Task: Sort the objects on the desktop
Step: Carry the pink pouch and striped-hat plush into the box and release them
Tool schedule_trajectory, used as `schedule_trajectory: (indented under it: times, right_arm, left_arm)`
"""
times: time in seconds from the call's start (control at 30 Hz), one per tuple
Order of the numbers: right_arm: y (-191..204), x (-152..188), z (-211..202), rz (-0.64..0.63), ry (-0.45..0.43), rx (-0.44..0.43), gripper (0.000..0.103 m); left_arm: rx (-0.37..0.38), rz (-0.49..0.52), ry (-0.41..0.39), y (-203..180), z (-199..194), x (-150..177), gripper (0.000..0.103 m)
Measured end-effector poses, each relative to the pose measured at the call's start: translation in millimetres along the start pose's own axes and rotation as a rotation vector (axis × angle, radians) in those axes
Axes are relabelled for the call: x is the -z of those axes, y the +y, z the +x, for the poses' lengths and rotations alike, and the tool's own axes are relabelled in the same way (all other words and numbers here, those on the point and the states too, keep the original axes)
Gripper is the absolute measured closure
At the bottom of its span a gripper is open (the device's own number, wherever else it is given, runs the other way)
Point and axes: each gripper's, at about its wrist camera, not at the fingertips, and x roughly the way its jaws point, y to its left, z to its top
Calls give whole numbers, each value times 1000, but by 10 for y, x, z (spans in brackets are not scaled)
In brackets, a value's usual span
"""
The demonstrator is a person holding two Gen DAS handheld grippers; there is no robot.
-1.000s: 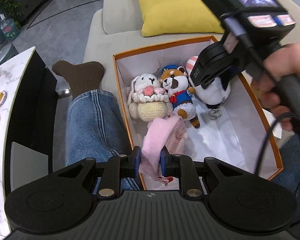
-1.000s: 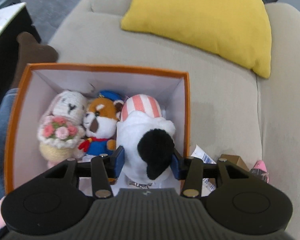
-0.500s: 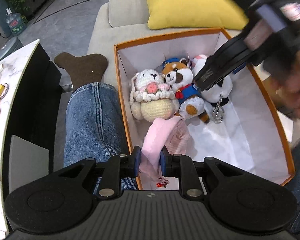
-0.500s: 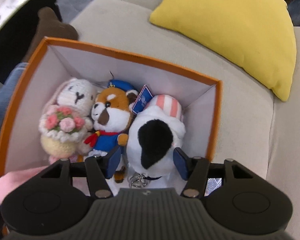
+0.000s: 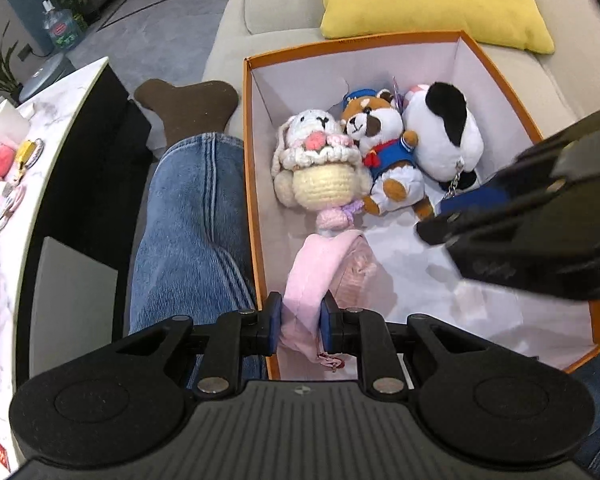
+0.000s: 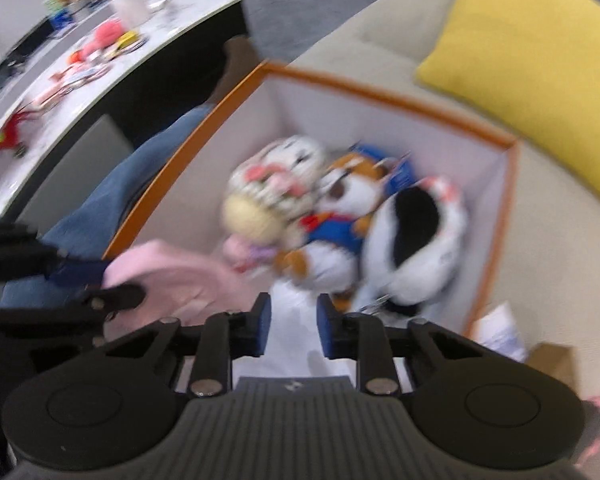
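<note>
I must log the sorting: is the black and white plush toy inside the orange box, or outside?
Inside. The black and white plush toy lies within the orange box, beside the fox plush; nothing grips it.

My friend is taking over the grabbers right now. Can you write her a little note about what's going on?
Left gripper: shut on the pink plush, over the near end of the orange box.
Right gripper: jaws have just been closing, with nothing between them; it is above the box floor.
Done: bunny, fox and black-and-white plush lie side by side at the box's far end.
Left: drop the pink plush in, then fetch the small items on the marble table.
</note>
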Motion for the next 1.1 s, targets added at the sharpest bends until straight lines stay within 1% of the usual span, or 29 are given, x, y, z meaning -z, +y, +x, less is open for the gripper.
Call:
schedule_trajectory:
  times: [0.07, 0.13, 0.2, 0.23, 0.37, 0.47, 0.57, 0.63, 0.77, 0.8, 0.83, 0.9, 0.93, 0.97, 1.1]
  right_arm:
    - [11, 34, 99, -1, 14, -54, 87]
    - [39, 45, 219, -2, 38, -95, 89]
    - [79, 86, 344, 0, 65, -116, 92]
    - [92, 84, 415, 1, 72, -126, 92]
    - [12, 40, 596, 41, 71, -148, 95]
    - [-70, -54, 741, 99, 69, -186, 97]
    - [-118, -135, 824, 154, 62, -225, 98]
    - [-122, -177, 854, 176, 52, -249, 99]
    - [-64, -284, 877, 186, 30, -237, 100]
    - [-62, -312, 895, 194, 31, -232, 101]
    - [-63, -323, 901, 196, 33, -228, 101]
    - [-71, -347, 916, 195, 34, -227, 101]
    - [-76, -342, 914, 196, 33, -226, 101]
    - [-84, -335, 904, 199, 33, -225, 100]
    - [-162, -244, 775, 194, 36, -221, 98]
  left_arm:
    - [-10, -18, 2, -17, -16, 27, 81]
    - [-26, -39, -14, -27, -21, 60, 81]
    - [-37, -50, -32, -39, -11, 64, 81]
    - [-46, -47, -39, -47, -1, 55, 82]
    - [-43, -56, -62, -22, 24, -1, 81]
    - [-50, -6, -71, -62, 45, -31, 79]
    - [-40, 72, -67, -115, 35, -19, 70]
    - [-18, 91, -74, -113, 11, 13, 65]
    - [14, 98, -100, -52, -78, 91, 64]
    - [11, 104, -106, -47, -104, 109, 64]
    - [-8, 113, -120, -54, -133, 134, 64]
    - [-50, 134, -151, -65, -158, 174, 70]
    - [-54, 135, -158, -55, -151, 183, 79]
    - [-47, 131, -156, -39, -129, 170, 82]
    - [-40, 123, -168, 19, -89, 139, 85]
